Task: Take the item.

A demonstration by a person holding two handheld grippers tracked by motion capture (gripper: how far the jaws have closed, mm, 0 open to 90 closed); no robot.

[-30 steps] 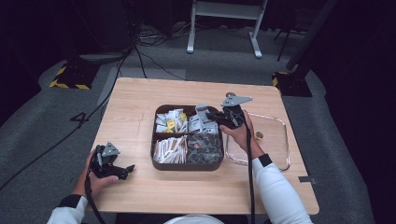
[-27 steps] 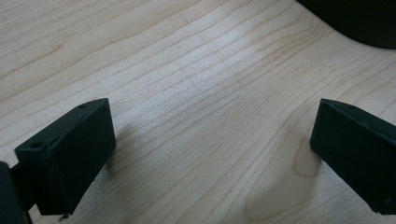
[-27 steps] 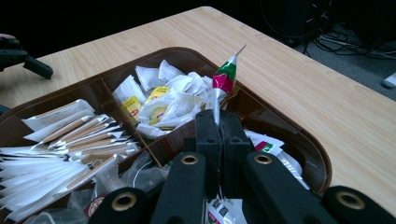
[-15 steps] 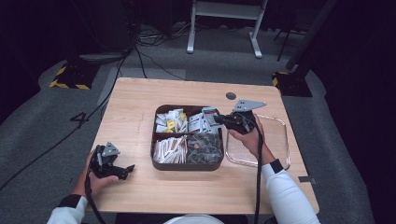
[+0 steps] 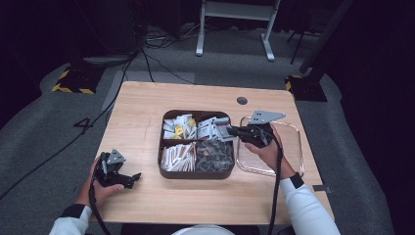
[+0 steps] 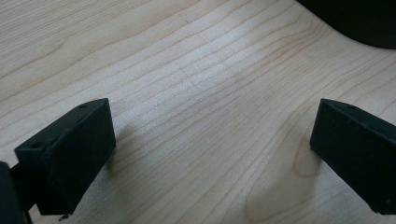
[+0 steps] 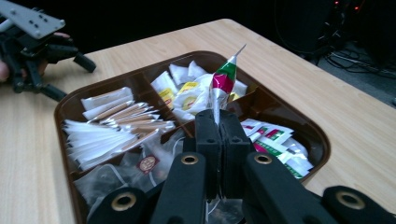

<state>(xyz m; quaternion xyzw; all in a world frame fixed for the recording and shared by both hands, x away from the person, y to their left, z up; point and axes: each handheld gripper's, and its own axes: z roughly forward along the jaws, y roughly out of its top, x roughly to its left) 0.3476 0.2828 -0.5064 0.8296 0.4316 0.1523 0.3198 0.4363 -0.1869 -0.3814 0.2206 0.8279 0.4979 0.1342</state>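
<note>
Right gripper (image 5: pixel 230 130): middle right of the high view, held in the person's right hand above the right edge of the tray; its black jaws are pressed together on a thin sachet.
Sachet: a small flat paper packet (image 7: pixel 225 78) printed red, green and white, standing upright out of the jaw tips in the centre of the right gripper view (its pointed top corner sticks up).
Tray: a dark brown, rounded-square plastic tray (image 5: pixel 195 174) with four compartments, at the centre of the wooden tabletop (image 5: pixel 147 107).
Tray contents: white and yellow packets upper left, red-and-green sachets upper right, long paper-wrapped sticks lower left, clear-wrapped bags lower right.
Lid: a clear plastic rounded-square lid (image 5: pixel 293 147) lying flat just right of the tray, under the right hand.
Left gripper (image 5: pixel 132 177): lower left of the high view, resting on the tabletop in the left hand; its jaws stand wide apart over bare wood, nothing between them.
</note>
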